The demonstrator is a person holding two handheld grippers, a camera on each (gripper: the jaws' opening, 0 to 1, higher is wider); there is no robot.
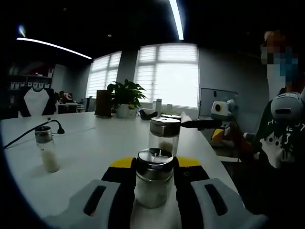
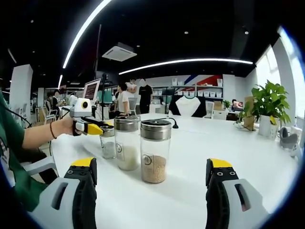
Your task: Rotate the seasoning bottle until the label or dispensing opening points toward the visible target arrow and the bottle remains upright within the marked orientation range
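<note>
A seasoning bottle (image 1: 153, 183) with a chrome lid and white grains stands upright on the white table (image 1: 90, 143), and my left gripper (image 1: 155, 162) is shut on it, one jaw pressed to each side. In the right gripper view the same bottle (image 2: 108, 143) stands at the left, with the left gripper (image 2: 93, 128) held by a hand. My right gripper (image 2: 151, 164) is open, its jaws wide apart and short of a taller bottle of tan seeds (image 2: 155, 151). In the left gripper view, the right gripper (image 1: 209, 123) hovers beyond the table's right edge.
A second tall bottle with white contents (image 2: 127, 143) stands between the two others. A small shaker (image 1: 46, 149) and a black cable (image 1: 33, 130) lie to the left. A potted plant (image 1: 125, 98) stands at the far end. A person (image 1: 281, 133) is on the right.
</note>
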